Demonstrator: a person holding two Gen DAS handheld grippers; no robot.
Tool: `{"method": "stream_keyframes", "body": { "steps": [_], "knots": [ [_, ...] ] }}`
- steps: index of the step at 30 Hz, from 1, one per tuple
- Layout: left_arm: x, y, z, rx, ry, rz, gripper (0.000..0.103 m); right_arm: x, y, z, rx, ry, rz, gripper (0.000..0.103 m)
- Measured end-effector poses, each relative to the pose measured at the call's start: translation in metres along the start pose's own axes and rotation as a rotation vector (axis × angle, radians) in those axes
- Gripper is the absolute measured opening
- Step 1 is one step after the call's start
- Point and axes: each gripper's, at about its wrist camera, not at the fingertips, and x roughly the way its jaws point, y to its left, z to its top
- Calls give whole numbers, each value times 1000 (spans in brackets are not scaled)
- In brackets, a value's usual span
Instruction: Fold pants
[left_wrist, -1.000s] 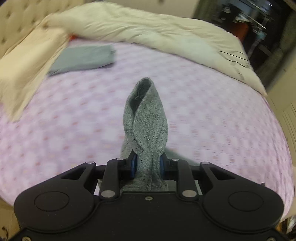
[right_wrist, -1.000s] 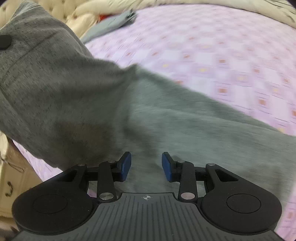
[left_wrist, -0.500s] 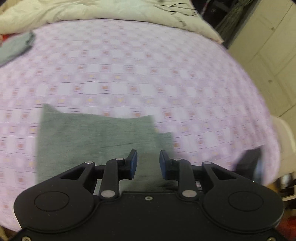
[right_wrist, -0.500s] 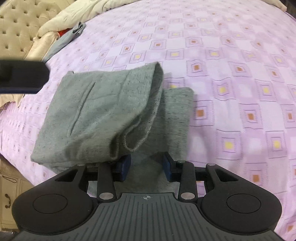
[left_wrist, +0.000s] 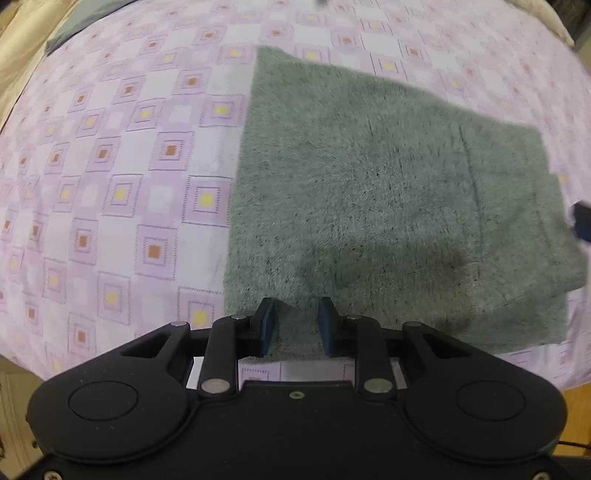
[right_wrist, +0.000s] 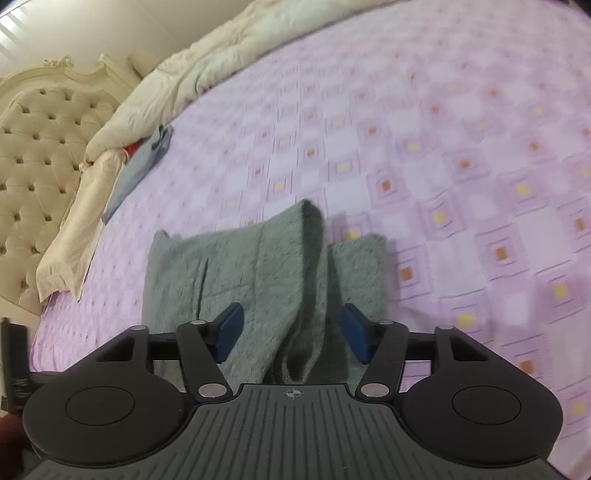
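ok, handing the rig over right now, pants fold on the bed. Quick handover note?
Left gripper: open, low over the near edge of the folded grey pants, nothing pinched.
Right gripper: jaws have just been opening, pads clear; a raised fold of the pants stands loose between them.
Pants lie folded in a rectangle on the purple bedsheet.
Left: lay the raised fold flat, tidy the edges.

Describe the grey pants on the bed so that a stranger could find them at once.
Start from the bed with the purple checked sheet. Near its front edge lie the grey pants, folded into a thick rectangle. The other folded cloth, thinner and bluish, lies far off beside the cream pillow.
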Motion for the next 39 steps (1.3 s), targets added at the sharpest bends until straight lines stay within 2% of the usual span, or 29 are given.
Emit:
{"method": "stream_keyframes", "body": {
  "steps": [4,8,9,10,11,12,13,16,18,20,23,24,27,30,32,33,35,37,39],
  "knots": [
    [-16,20,-6,-98,-34,12,34,16,5,-5,6,67,-60,62],
    [-24,38,-15,-154,-24,35,34,27,7,-8,44,81,-58,63],
    [-24,45,-17,-165,-19,46,34,28,9,-7,48,97,-54,60],
    [-22,47,-20,-174,-14,54,34,30,11,-5,51,122,-35,38],
    [-23,51,-22,-184,-11,59,33,30,16,-3,52,135,-11,26],
    [-23,56,-23,-192,-9,62,33,26,24,-1,33,120,-15,17],
    [-25,58,-23,-195,-10,66,33,17,35,1,-11,94,-11,14],
    [-33,57,-20,-172,-38,76,33,-34,64,4,-64,2,72,13],
    [-36,54,-18,-143,-56,77,33,-56,68,-1,-65,-28,46,13],
    [-41,47,-18,-112,-70,74,33,-59,58,-14,-72,-27,-46,13],
    [-34,33,-11,-66,-70,50,33,-20,22,-34,-73,104,-246,22],
    [-32,25,-8,-42,-67,39,33,-15,16,-37,-80,118,-309,26],
    [-35,-1,-3,32,-106,-5,33,-44,24,-36,-90,-23,-310,28],
    [-29,-28,0,106,-113,-59,34,-58,44,-33,-183,-104,-260,29],
    [-19,-43,-1,150,-103,-58,35,-46,53,-30,-243,-65,-198,31],
    [-8,-49,-2,169,-72,-45,35,-36,53,-31,-265,-32,-199,31],
    [16,-52,-8,178,14,-1,39,-13,44,-36,-267,68,-259,31],
    [20,-47,-13,146,49,-6,38,-3,32,-39,-209,145,-299,31],
    [4,-44,-11,131,32,-7,33,-17,30,-34,-167,109,-267,31]
  ]
}}
